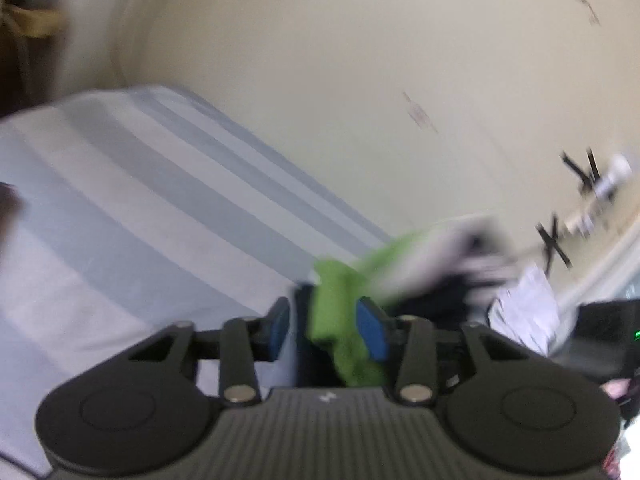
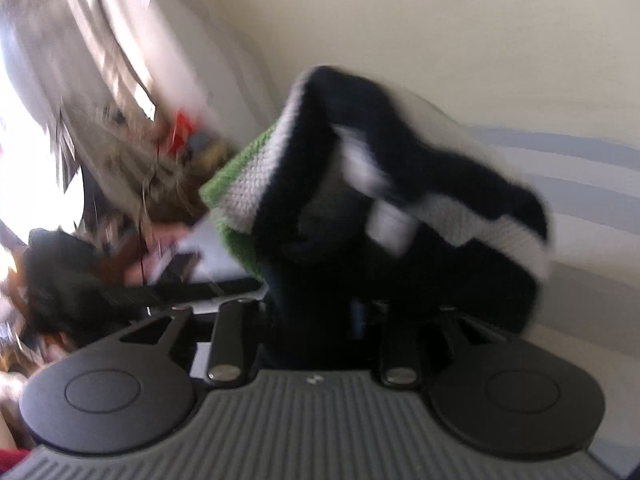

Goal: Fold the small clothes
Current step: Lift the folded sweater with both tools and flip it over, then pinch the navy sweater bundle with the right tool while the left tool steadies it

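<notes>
Jaws of left gripper part-open w/ green end of knitted green-grey-black garment between pads; right gripper jaws hidden by it, state unclear. Garment hangs between both, above striped bed.

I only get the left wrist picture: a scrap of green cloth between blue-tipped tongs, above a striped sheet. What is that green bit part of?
Observer: In the right wrist view it is the edge of a knitted garment with black, grey and green bands.
Operator: Where are the other tongs?
Observer: The right tongs sit under that garment. It drapes over them, so I cannot tell whether they are open or shut.
Operator: Is anything beyond the bed?
Observer: Yes, blurred clutter at the left of that view, with a red item in it.
</notes>
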Available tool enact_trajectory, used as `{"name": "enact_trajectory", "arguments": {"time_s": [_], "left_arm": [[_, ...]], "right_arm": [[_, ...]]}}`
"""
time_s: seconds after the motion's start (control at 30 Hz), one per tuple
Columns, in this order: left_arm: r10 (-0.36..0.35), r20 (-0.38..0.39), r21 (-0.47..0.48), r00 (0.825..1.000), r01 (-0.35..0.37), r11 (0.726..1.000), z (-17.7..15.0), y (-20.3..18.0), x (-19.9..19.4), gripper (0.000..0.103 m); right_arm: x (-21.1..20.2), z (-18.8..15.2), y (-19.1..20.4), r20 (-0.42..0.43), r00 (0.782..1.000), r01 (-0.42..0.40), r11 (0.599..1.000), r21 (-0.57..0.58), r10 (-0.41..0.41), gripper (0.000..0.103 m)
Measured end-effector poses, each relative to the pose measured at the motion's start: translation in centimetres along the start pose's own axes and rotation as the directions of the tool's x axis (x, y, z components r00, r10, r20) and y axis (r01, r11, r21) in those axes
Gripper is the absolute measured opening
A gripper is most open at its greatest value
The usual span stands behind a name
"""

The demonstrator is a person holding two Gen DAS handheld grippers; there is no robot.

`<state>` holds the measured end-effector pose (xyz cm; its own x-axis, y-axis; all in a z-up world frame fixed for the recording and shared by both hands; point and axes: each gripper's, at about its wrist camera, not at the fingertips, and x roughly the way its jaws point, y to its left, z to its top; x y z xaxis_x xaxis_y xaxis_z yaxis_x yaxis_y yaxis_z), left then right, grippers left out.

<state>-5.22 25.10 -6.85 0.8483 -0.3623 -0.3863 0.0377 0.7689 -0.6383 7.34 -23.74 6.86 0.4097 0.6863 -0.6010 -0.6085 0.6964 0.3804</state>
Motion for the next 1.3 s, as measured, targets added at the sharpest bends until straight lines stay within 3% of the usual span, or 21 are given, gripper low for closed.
{"name": "enact_trajectory", "arguments": {"time_s": [0.1, 0.17, 0.27, 0.37, 0.43, 0.53, 0.6, 0.7, 0.77, 0.8, 0.9, 0.97, 1.03, 1.1, 1.17, 1.23, 1.3], "left_arm": [[-0.008, 0.028, -0.023, 1.000, 0.009, 1.000, 0.0, 0.7, -1.2, 0.050], [-0.037, 0.029, -0.008, 0.999, 0.037, 0.999, -0.1, 0.2, -1.3, 0.052], [-0.069, 0.018, 0.049, 0.997, 0.068, 0.996, 0.1, -1.7, -0.3, 0.052], [-0.096, -0.002, 0.099, 0.995, 0.096, 0.990, -0.1, -3.6, 0.8, 0.052], [-0.103, -0.009, 0.131, 0.995, 0.104, 0.986, -0.6, -4.5, 1.0, 0.053], [-0.050, -0.016, 0.200, 0.999, 0.052, 0.978, -1.9, -5.7, 1.6, 0.054], [-0.016, -0.039, 0.252, 0.999, 0.025, 0.967, -3.0, -6.3, 2.0, 0.054], [0.045, -0.079, 0.325, 0.996, -0.017, 0.946, -5.0, -7.3, 3.1, 0.048], [0.150, -0.080, 0.382, 0.985, -0.109, 0.918, -6.0, -7.5, 3.8, 0.022], [0.189, -0.085, 0.392, 0.978, -0.141, 0.909, -6.2, -7.1, 3.9, 0.018], [0.201, -0.104, 0.362, 0.974, -0.151, 0.920, -6.5, -5.4, 2.8, 0.016], [0.192, -0.118, 0.321, 0.974, -0.146, 0.936, -6.3, -4.5, 2.3, 0.017], [0.180, -0.136, 0.290, 0.974, -0.135, 0.947, -6.1, -4.2, 2.2, 0.020], [0.180, -0.139, 0.294, 0.974, -0.133, 0.947, -5.9, -4.6, 2.0, 0.022], [0.179, -0.124, 0.301, 0.976, -0.135, 0.944, -5.6, -4.9, 1.5, 0.043], [0.175, -0.098, 0.307, 0.980, -0.138, 0.942, -4.9, -5.1, 1.0, 0.057], [0.165, -0.075, 0.302, 0.983, -0.135, 0.944, -4.0, -5.4, 0.7, 0.067]], "right_arm": [[6.1, -0.4, 1.0, -0.114, 0.993, -0.014, 0.999, -0.031, 0.010, 0.063], [5.9, -1.6, 2.1, -0.060, 0.998, -0.019, 0.994, -0.109, 0.013, 0.075], [4.6, -2.2, 3.0, -0.049, 0.999, -0.020, 0.981, -0.191, 0.011, 0.076], [1.9, -2.3, 3.0, -0.015, 0.995, -0.099, 0.968, -0.231, 0.098, 0.070], [-0.9, -1.6, 3.0, 0.058, 0.990, -0.110, 0.961, -0.254, 0.129, 0.067], [-3.8, -0.1, 1.8, 0.170, 0.983, -0.031, 0.967, -0.253, 0.076, 0.051], [-4.3, 1.6, 0.7, 0.201, 0.979, 0.016, 0.977, -0.213, 0.028, 0.038], [-1.9, 3.7, 0.3, 0.179, 0.984, 0.019, 0.980, -0.198, 0.017, 0.032], [0.8, 4.4, 0.8, 0.128, 0.992, 0.013, 0.976, -0.219, 0.016, 0.032], [3.0, 5.0, 1.1, 0.086, 0.996, 0.013, 0.974, -0.226, 0.006, 0.032], [9.3, 4.6, 0.8, -0.075, 0.995, 0.040, 0.968, -0.246, -0.060, 0.034], [10.5, 3.8, 0.8, -0.056, 0.998, 0.007, 0.960, -0.281, -0.023, 0.034], [11.0, 3.6, 1.9, -0.048, 0.997, 0.042, 0.952, -0.302, -0.059, 0.034], [10.7, 2.5, 3.1, -0.002, 0.995, 0.091, 0.915, -0.394, -0.100, 0.037], [10.0, 2.0, 2.4, 0.032, 0.996, 0.093, 0.908, -0.407, -0.088, 0.040], [8.8, 1.9, 1.2, 0.061, 0.997, 0.074, 0.922, -0.380, -0.055, 0.042], [7.4, 2.1, 0.1, 0.087, 0.996, 0.022, 0.947, -0.321, 0.007, 0.053]]}}
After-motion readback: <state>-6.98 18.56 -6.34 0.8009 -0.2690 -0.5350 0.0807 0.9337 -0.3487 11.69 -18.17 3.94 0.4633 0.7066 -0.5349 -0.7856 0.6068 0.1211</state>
